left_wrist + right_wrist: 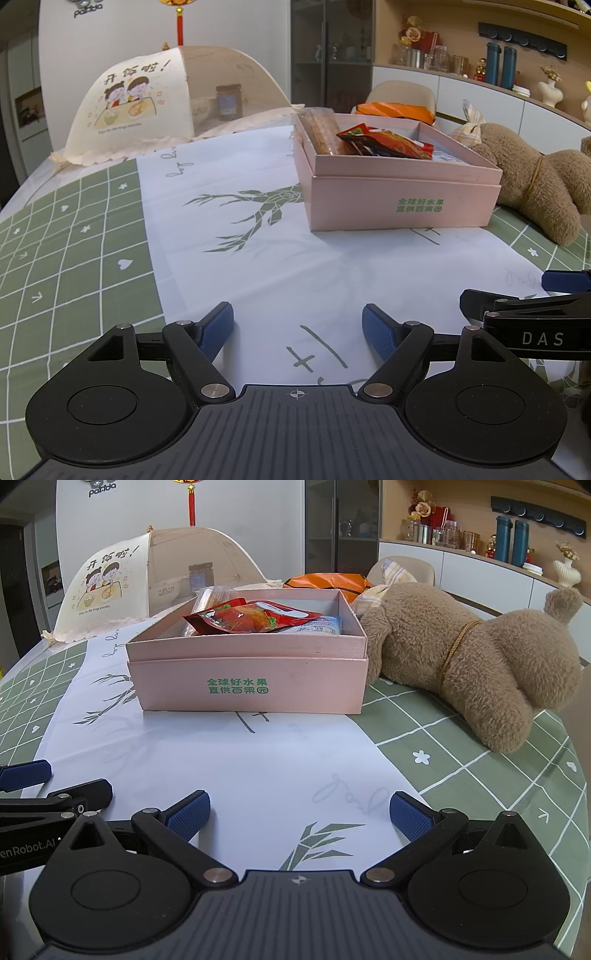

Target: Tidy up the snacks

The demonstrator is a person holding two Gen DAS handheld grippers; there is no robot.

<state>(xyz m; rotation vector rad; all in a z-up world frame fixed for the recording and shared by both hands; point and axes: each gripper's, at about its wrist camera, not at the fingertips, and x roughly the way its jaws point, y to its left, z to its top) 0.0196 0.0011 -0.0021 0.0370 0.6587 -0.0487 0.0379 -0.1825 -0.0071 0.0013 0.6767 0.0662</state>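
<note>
Item: my left gripper (297,328), blue pads spread wide apart, nothing between them, held low over the white centre panel of the tablecloth (258,266). Item: my right gripper (300,814), pads likewise parted and empty, just beside the left one, over the same cloth. Item: pink box (247,686) with green lettering on its front wall, open-topped, standing on the cloth ahead of both grippers and well apart from them. Contents of box: one red snack pouch (247,618) lying on top near the middle; one long clear-wrapped pack of biscuits (325,129) along the left wall; one pale blue packet (319,626) at the right, partly under the red pouch. Item: orange bag (395,110) behind the box, outside it. Item: brown plush toy (480,664) lying on the green checked part of the cloth, touching the box's right side. Item: mesh food cover (162,99) with cartoon print, at the far left of the table.
</note>
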